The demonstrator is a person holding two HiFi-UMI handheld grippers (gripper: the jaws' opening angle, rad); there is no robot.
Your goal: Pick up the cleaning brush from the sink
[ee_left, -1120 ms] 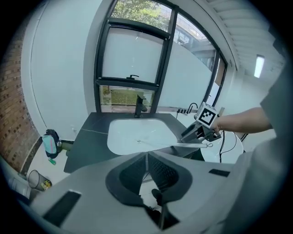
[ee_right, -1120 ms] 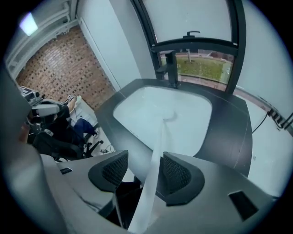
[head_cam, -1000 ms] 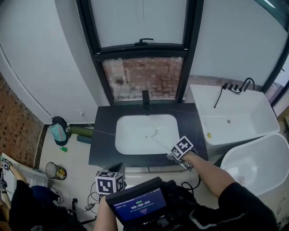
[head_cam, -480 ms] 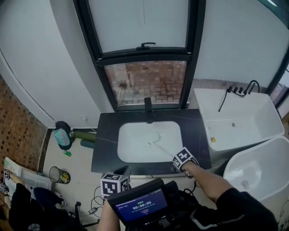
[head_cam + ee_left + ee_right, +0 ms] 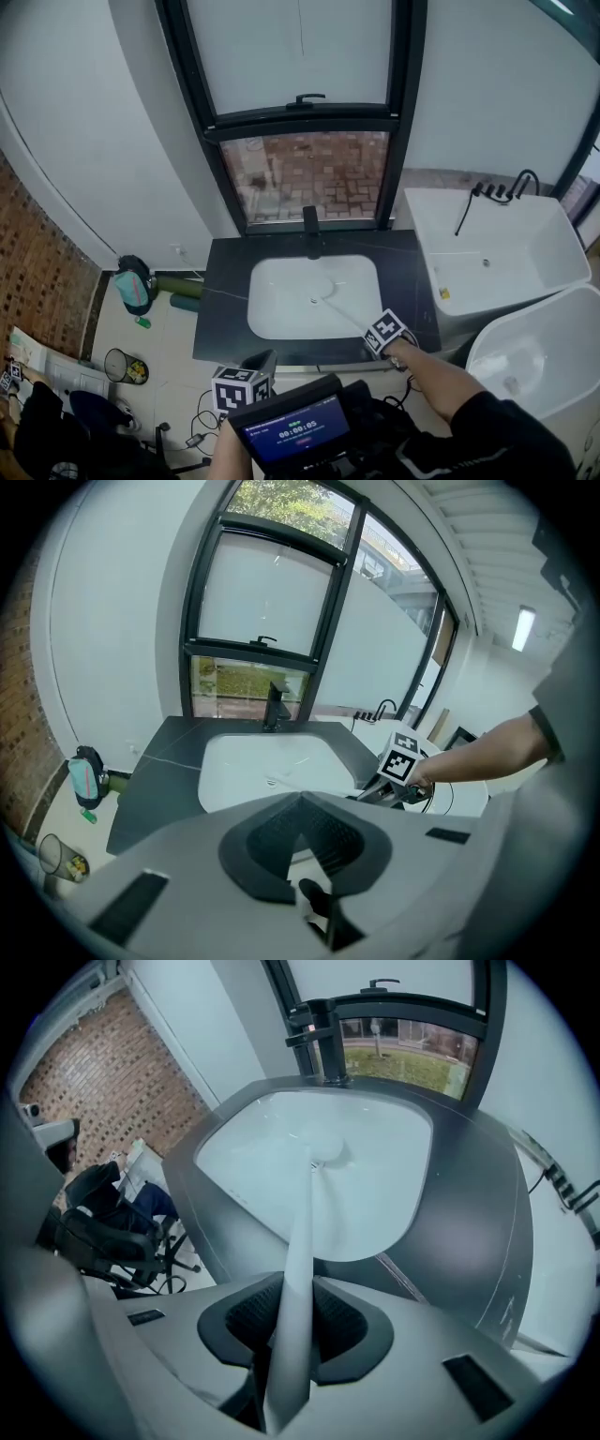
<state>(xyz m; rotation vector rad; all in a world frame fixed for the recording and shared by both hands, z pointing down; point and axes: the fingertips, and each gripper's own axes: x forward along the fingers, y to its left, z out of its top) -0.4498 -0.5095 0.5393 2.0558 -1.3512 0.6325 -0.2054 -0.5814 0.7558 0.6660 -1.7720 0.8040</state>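
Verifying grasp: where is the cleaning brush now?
Right gripper view: the cleaning brush slants from the sink centre to the right gripper, handle between its closing jaws.

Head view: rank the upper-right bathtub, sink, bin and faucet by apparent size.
Largest: bathtub
Next: sink
Last: bin and faucet look about alike; the bin stands on the floor, farther from the camera, so no ranking there.

A dark desk [image 5: 220, 309] under the window carries a white sink [image 5: 272, 300] set into it and a black tap [image 5: 311, 230] at its back edge. The cleaning brush [image 5: 342, 314] slants from the drain toward the sink's front right rim.
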